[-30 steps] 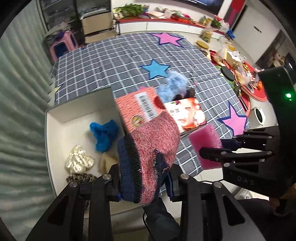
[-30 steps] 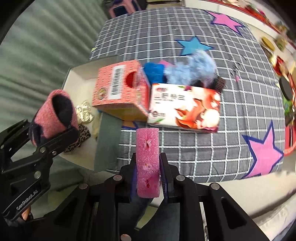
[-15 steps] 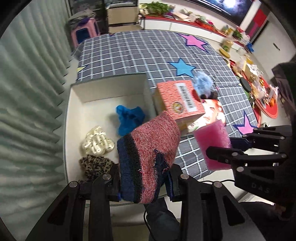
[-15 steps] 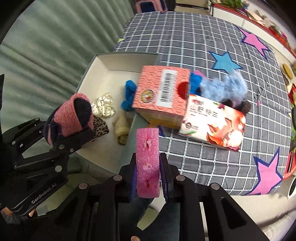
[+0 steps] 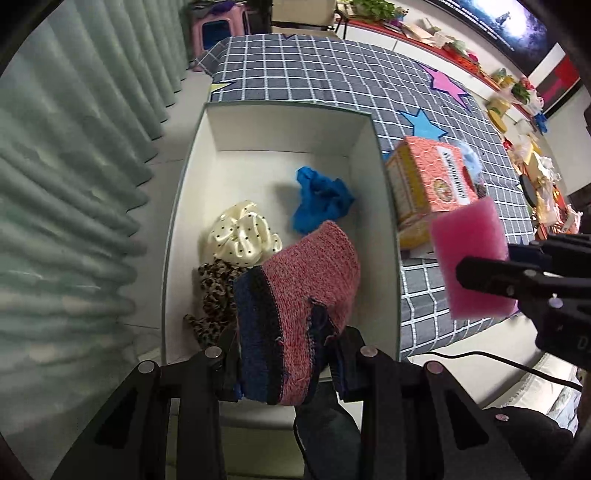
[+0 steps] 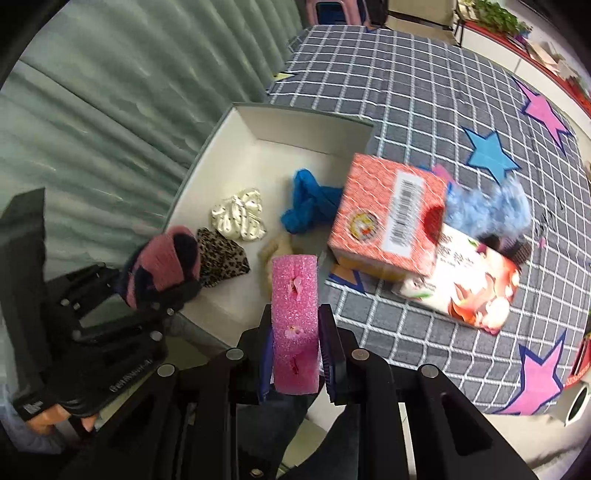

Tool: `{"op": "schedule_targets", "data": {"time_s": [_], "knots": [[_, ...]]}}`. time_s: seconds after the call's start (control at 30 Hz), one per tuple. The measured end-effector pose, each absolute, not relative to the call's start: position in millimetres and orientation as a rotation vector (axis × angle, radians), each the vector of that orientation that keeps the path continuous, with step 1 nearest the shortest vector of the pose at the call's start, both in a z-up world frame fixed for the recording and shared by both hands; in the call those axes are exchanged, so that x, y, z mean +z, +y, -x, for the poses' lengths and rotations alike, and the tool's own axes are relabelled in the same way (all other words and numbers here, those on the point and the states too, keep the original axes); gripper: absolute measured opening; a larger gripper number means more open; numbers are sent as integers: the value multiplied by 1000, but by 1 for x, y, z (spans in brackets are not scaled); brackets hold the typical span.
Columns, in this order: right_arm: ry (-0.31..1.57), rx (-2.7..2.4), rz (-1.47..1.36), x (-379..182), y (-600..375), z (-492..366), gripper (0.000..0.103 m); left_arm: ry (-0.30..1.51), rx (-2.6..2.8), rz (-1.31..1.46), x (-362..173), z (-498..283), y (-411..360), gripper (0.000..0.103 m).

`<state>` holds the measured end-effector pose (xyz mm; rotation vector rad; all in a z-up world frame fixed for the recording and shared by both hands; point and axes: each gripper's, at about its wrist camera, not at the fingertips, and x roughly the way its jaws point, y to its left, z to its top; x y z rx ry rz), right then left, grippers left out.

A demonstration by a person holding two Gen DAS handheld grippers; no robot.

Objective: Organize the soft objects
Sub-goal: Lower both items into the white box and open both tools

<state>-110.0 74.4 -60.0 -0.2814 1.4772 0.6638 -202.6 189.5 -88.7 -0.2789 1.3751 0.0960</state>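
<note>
Two grippers are loaded: the left gripper [image 5: 284,363] clamps a knitted sock [image 5: 299,306] above the white box [image 5: 384,206], the right gripper [image 6: 295,354] squeezes a pink sponge [image 6: 294,317].

Green curtains [image 5: 74,177] hang left of the jaws. Ahead, a pink stool [image 5: 218,26] stands beyond the checked, star-patterned cloth [image 5: 317,70].

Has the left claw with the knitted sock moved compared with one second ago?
Yes. The left claw, shut on the knitted sock, has moved from beside the white box to above its inside.
</note>
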Motion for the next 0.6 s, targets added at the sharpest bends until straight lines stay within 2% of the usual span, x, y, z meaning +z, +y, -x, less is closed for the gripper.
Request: {"op": "schedule_targets", "data": {"time_s": [0.6], "knots": [[1483, 713, 314, -64, 117, 90, 24, 1358, 145, 279, -96, 170, 213, 37]]}}
